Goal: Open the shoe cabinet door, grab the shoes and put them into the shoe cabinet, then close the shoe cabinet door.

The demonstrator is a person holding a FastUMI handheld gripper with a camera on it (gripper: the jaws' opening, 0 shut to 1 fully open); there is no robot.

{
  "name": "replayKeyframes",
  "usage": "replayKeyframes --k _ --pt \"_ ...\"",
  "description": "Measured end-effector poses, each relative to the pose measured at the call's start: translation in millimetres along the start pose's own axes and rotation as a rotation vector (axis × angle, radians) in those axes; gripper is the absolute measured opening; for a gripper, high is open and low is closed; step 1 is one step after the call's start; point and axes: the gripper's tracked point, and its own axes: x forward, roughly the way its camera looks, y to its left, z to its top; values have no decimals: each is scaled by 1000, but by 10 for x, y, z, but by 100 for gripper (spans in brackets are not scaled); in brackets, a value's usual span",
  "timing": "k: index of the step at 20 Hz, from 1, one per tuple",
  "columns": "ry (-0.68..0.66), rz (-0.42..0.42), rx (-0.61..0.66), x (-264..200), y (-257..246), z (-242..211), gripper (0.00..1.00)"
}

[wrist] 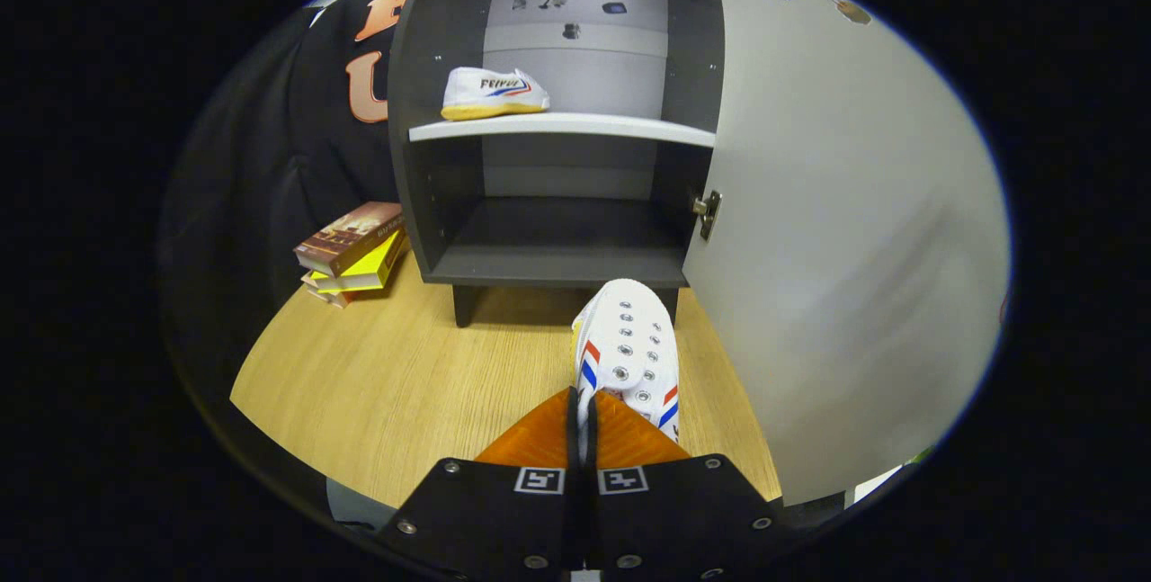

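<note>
Gripper: the gripper [583, 402] has its two fingers pressed close together, and they pinch the side wall of a white shoe at its heel end.
Held shoe: the white shoe [629, 357] with red and blue stripes points forward, away from the fingers, with its toe toward the cabinet foot; I cannot tell if its sole touches the table.
Second shoe: another white shoe [495, 94] with a yellowish sole lies on the upper shelf, near the left wall, side-on.
Shoe cabinet: the dark shoe cabinet [423, 114] stands on the table beyond the fingers, with a light shelf [575, 126] in the middle and an empty lower compartment under it.
Door: the light cabinet door [836, 249] is swung wide open on the right, with a metal hinge [708, 211] at its inner edge.
Table: the wooden table [387, 375] carries the cabinet.
Books: a small stack of books [352, 251] lies just left of the cabinet.
</note>
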Motion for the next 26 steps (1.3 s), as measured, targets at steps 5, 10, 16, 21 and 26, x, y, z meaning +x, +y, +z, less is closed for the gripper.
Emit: replayKeyframes --k 5,10,16,21,26 --pt "-86 -8 -18 -439 33 595 0" --pt "-149 -30 -54 -704 28 1197 0" --pt "-207 -44 -58 -672 -18 1927 0" --pt "-218 -22 -91 -264 27 2431 0" --pt "-200 -12 -112 346 14 2824 0"
